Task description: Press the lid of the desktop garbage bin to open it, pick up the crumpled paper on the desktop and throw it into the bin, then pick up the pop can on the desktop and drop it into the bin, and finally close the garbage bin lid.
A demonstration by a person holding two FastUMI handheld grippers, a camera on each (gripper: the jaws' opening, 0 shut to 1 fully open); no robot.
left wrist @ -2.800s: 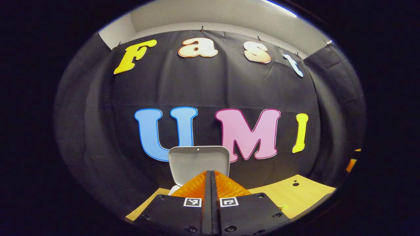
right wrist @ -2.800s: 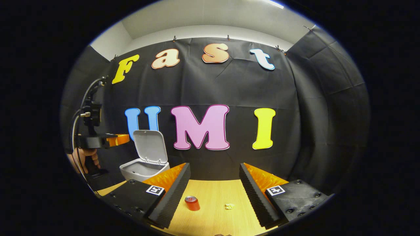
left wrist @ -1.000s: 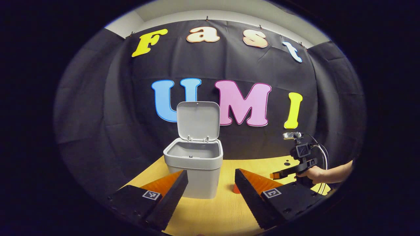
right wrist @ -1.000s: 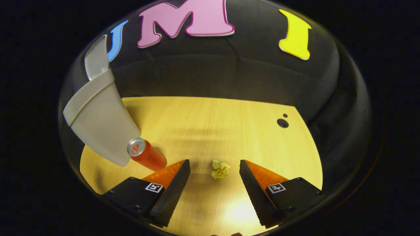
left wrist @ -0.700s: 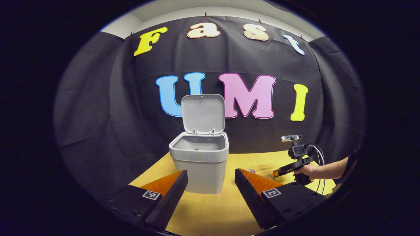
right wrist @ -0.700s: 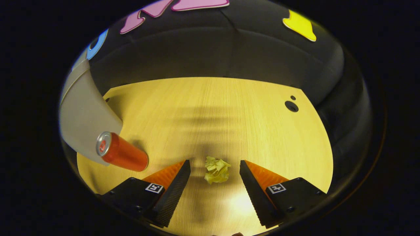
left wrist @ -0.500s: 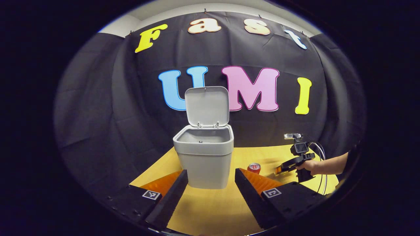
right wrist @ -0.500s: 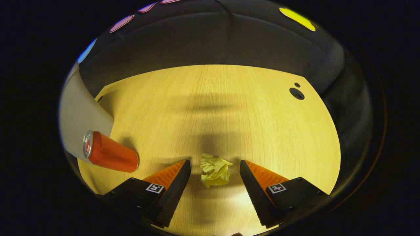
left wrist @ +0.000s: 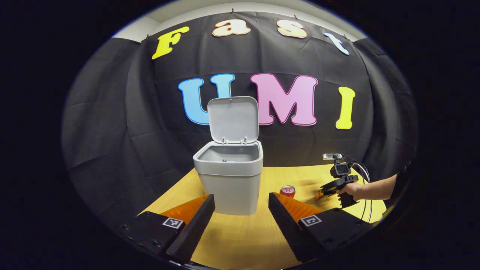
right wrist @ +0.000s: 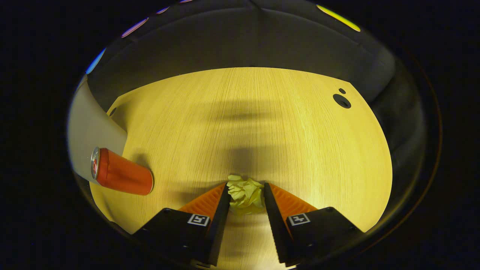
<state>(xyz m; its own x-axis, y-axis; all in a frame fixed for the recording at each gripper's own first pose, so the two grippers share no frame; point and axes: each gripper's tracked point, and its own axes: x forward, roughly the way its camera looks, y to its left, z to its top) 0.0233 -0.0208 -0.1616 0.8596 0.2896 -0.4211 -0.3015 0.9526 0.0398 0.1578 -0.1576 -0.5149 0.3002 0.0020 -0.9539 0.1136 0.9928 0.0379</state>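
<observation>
The grey desktop bin stands on the wooden table with its lid raised upright. My left gripper hangs open in front of the bin, with nothing between its fingers. The red pop can stands just right of the bin. In the right gripper view the crumpled yellow paper lies on the table, and my right gripper is shut on it from both sides, pointing down. The can and the bin's wall are off to its left. A hand holds the right gripper low over the table.
The wooden table has two round holes near its far right corner. Black cloth walls close in the back and sides. A person's forearm reaches in from the right, with cables looping off the gripper's handle.
My right gripper came down over the paper and its fingers closed onto it. The left gripper, shut and high 2.8 s ago, now stands open and has hardly moved lately.
</observation>
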